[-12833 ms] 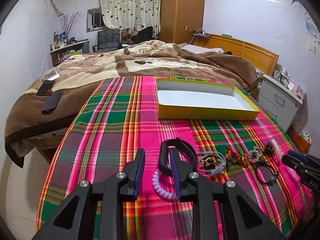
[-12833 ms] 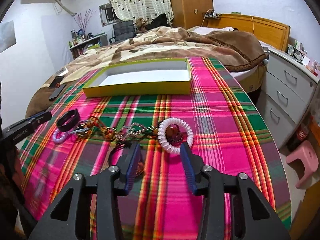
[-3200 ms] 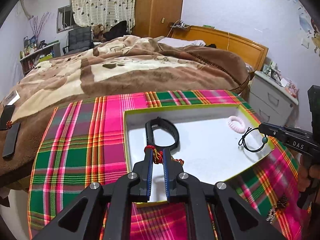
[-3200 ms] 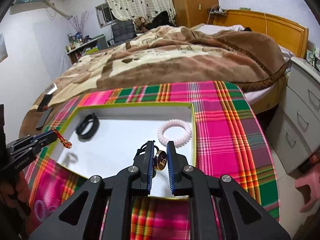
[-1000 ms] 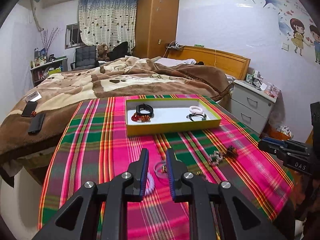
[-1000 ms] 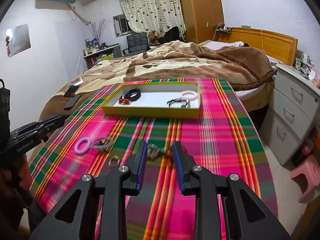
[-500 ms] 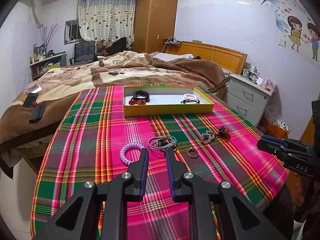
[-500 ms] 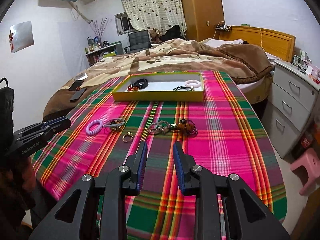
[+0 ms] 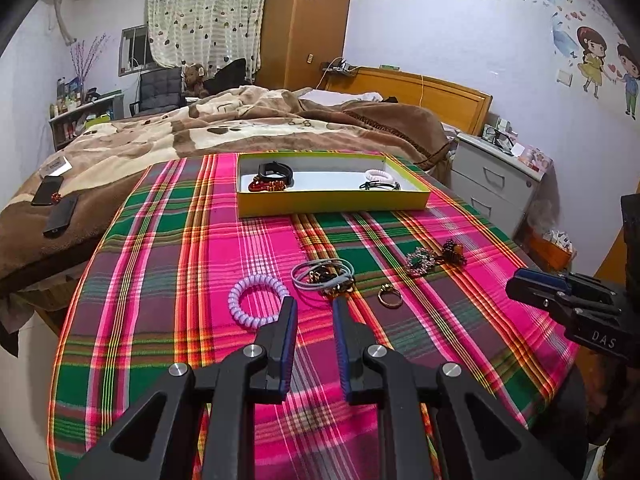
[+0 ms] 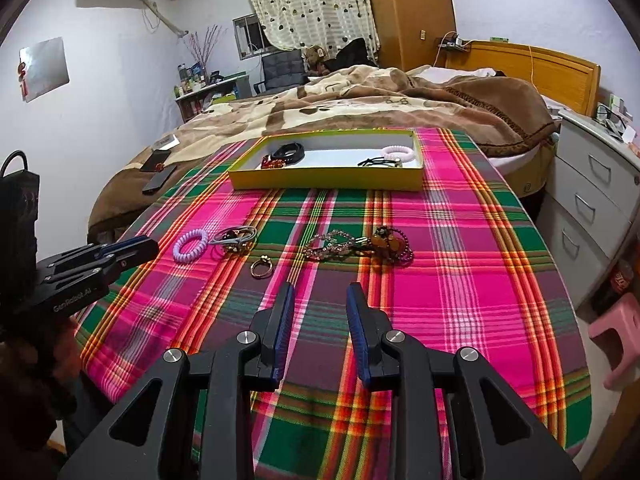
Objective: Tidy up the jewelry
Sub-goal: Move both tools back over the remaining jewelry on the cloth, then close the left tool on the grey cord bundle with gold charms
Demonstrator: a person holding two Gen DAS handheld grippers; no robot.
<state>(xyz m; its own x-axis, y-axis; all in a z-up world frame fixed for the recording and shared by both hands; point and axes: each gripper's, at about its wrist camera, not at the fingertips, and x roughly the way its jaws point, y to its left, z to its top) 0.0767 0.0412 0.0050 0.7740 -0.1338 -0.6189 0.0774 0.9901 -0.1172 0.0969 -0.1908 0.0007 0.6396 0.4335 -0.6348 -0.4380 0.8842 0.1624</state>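
A yellow box [image 9: 332,200] at the far side of the plaid table holds a black band [image 9: 276,170], a red bracelet [image 9: 266,186], a pink spiral tie [image 9: 380,175] and a black hair tie [image 9: 378,186]. Loose on the cloth lie a purple spiral tie [image 9: 256,300], grey hair ties [image 9: 324,274], a gold ring [image 9: 390,298], a clear bead bracelet [image 10: 332,245] and an amber bead bracelet [image 10: 390,244]. My left gripper [image 9: 314,302] is open and empty, just short of the grey ties. My right gripper [image 10: 320,288] is open and empty, short of the bead bracelets.
A bed with a brown blanket [image 9: 240,128] runs behind the table, with dark phones [image 9: 60,216] on its left edge. White drawers [image 10: 592,208] and a pink stool [image 10: 616,340] stand to the right. The table's rounded edge falls away on both sides.
Both grippers have sunk a little toward the cloth. The loose jewelry, partly hidden behind the fingers a second ago, now lies in plain sight beyond the tips. The jaws are as wide as before.
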